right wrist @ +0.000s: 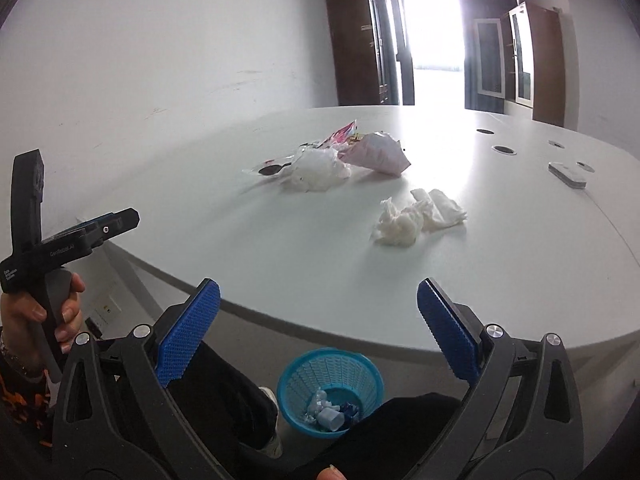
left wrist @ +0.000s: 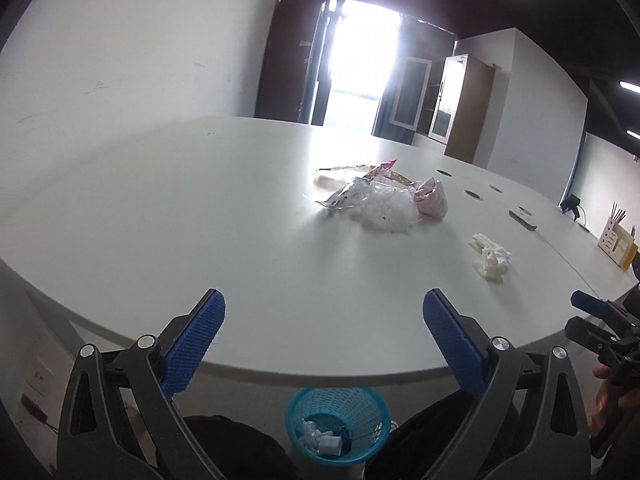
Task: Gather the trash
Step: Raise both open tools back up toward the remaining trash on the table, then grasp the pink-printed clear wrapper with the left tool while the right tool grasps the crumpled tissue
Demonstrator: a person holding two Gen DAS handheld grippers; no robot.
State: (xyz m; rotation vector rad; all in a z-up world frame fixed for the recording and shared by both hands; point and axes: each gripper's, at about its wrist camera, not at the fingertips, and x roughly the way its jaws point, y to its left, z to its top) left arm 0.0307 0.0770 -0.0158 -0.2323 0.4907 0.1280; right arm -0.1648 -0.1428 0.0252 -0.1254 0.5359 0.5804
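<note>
A heap of plastic bags and snack wrappers lies on the white table; it also shows in the right wrist view. Crumpled white tissue lies nearer, also in the right wrist view. A blue mesh bin with some trash stands on the floor below the table edge, also in the right wrist view. My left gripper is open and empty over the table's near edge. My right gripper is open and empty, likewise short of the tissue.
A flat grey remote and round cable holes are on the table's right side. A box with sticks stands at the far right. The person's legs flank the bin. A wall runs along the left.
</note>
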